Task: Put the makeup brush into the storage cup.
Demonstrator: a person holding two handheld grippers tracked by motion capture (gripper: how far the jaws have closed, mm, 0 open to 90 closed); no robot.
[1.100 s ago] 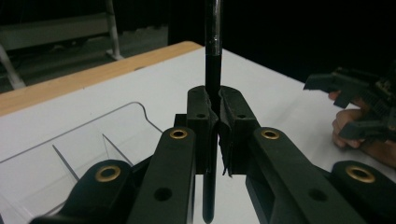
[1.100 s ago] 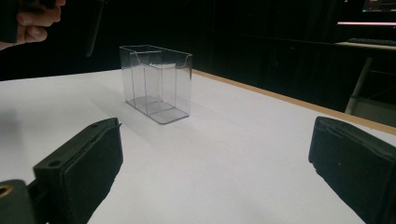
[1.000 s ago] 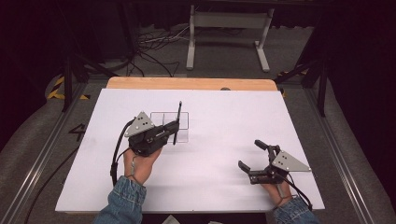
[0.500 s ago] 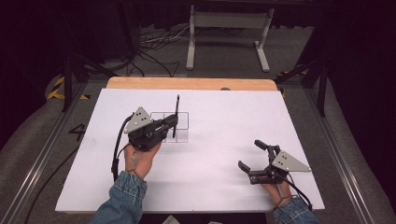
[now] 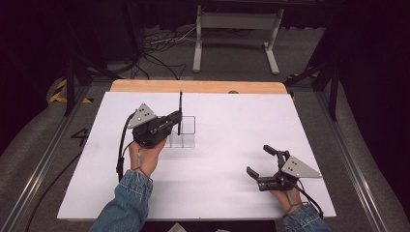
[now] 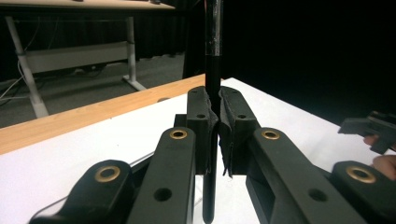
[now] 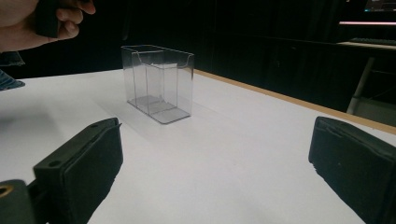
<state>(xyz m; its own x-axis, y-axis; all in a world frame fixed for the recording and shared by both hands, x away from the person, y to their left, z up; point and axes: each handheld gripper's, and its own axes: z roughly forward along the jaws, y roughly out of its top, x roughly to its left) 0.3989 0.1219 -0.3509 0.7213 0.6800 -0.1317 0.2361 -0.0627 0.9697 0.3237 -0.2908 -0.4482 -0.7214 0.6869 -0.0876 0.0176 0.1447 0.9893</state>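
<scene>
My table [image 5: 232, 193] is basically one big white sheet with a strip of bare wood [image 5: 203, 86] showing along the far edge. The one thing I've got sitting right on it is a clear plastic box [image 5: 183, 133] with dividers inside, standing upright left of the middle.

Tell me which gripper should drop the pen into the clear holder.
Left. The left gripper already clamps the black pen upright beside the clear holder; the right gripper sits open and empty, farther off.
</scene>
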